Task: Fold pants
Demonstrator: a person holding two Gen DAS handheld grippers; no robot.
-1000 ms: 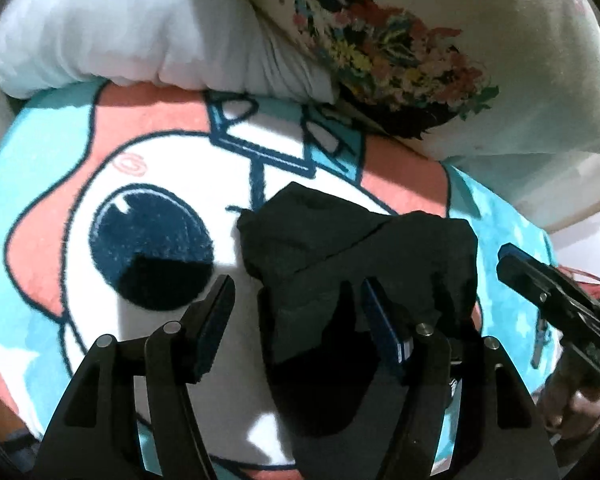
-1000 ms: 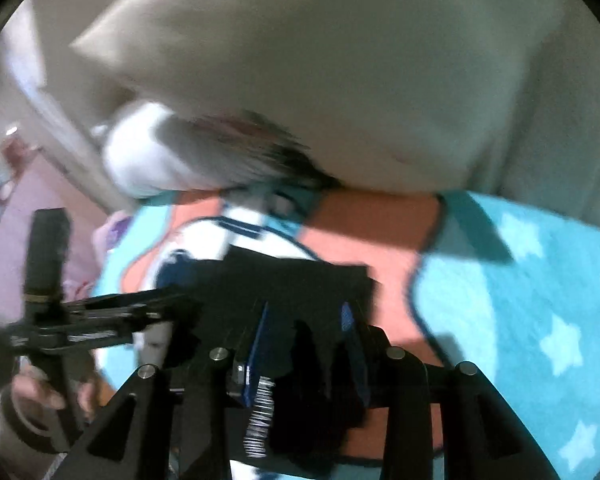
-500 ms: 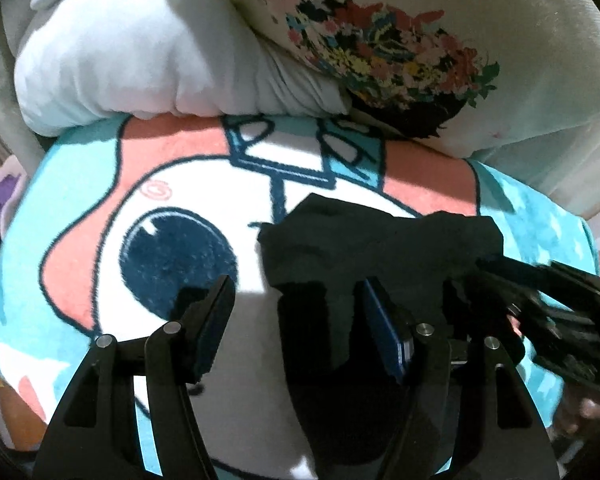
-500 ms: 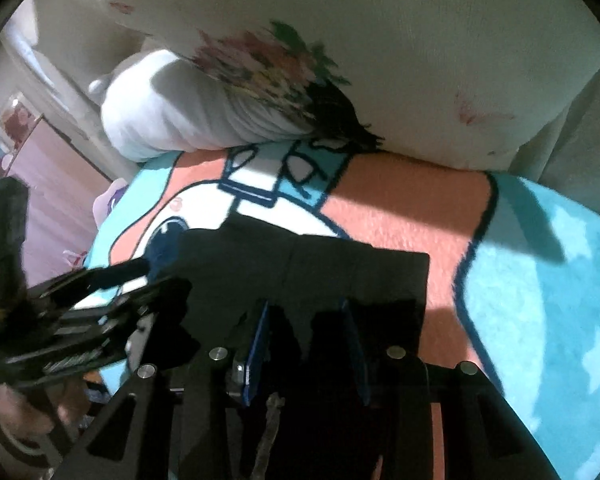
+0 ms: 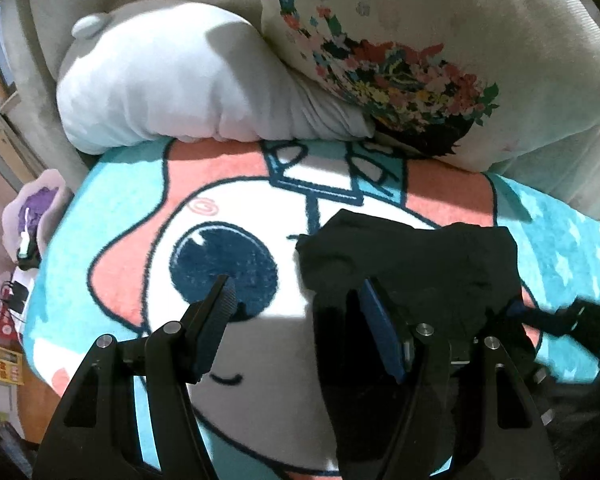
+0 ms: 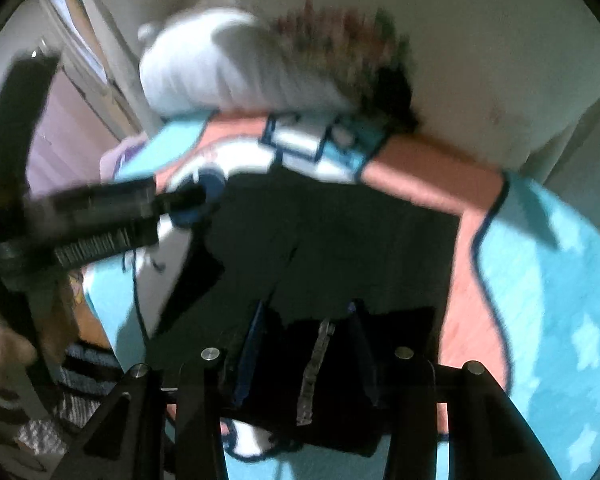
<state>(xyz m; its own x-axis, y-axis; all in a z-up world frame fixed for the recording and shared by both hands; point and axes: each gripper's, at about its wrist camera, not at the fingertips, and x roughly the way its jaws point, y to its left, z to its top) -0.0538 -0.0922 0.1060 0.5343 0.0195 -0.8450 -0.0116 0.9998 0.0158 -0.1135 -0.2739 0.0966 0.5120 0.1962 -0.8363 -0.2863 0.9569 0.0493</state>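
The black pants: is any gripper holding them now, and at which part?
The left gripper is open and holds nothing. The right gripper has pants fabric between its fingers at the near edge; a firm hold cannot be told.

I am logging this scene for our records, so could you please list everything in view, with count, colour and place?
pants: one, black, crumpled on the blanket, right of the big cartoon eye
blanket: one, turquoise, coral and white cartoon print, spread under the pants
grey pillow: one, pale grey, behind the blanket at left
floral pillow: one, cream with a flower print, behind the blanket at right
left gripper: one, black with blue pads, open, right finger at the pants' edge
right gripper: one, black, over the near end of the pants; view blurred
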